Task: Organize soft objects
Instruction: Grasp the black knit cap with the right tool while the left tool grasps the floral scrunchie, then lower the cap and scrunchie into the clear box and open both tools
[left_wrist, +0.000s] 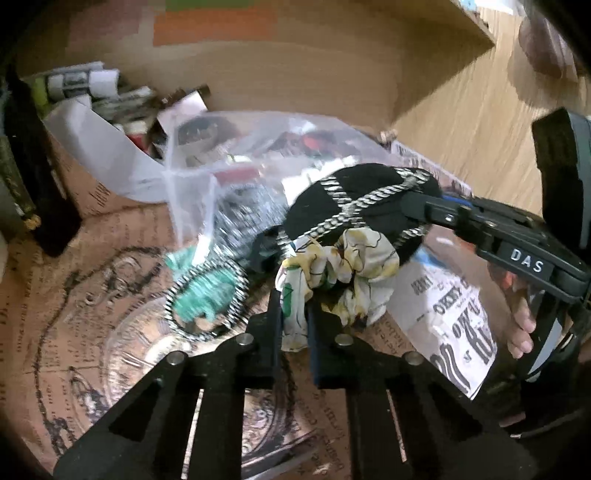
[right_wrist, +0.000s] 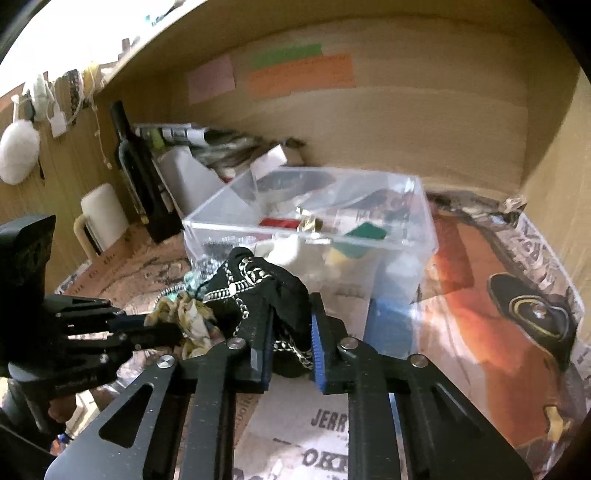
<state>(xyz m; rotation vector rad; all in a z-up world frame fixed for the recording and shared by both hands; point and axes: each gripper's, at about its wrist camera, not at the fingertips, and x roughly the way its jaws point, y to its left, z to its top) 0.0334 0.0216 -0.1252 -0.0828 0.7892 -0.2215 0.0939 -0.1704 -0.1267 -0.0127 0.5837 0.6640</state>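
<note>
L gripper (left_wrist: 295, 314) clamped on floral white-yellow fabric scrunchie (left_wrist: 343, 266); R gripper (right_wrist: 288, 343) clamped on black fabric scrunchie w/ silver chain (right_wrist: 258, 291). Items touch, just ahead of fingers, probably being pulled apart. Clear plastic box (right_wrist: 424, 221) beyond, likely destination.

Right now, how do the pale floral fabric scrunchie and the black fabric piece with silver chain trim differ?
The pale floral fabric scrunchie is light, ruffled and bunched; the black fabric piece with silver chain trim is dark, smoother and crossed by chains. The scrunchie sits clamped in the left tongs; the black piece is clamped in the right tongs. The black piece looks larger. Both are soft and lie beside the clear plastic box.
</note>
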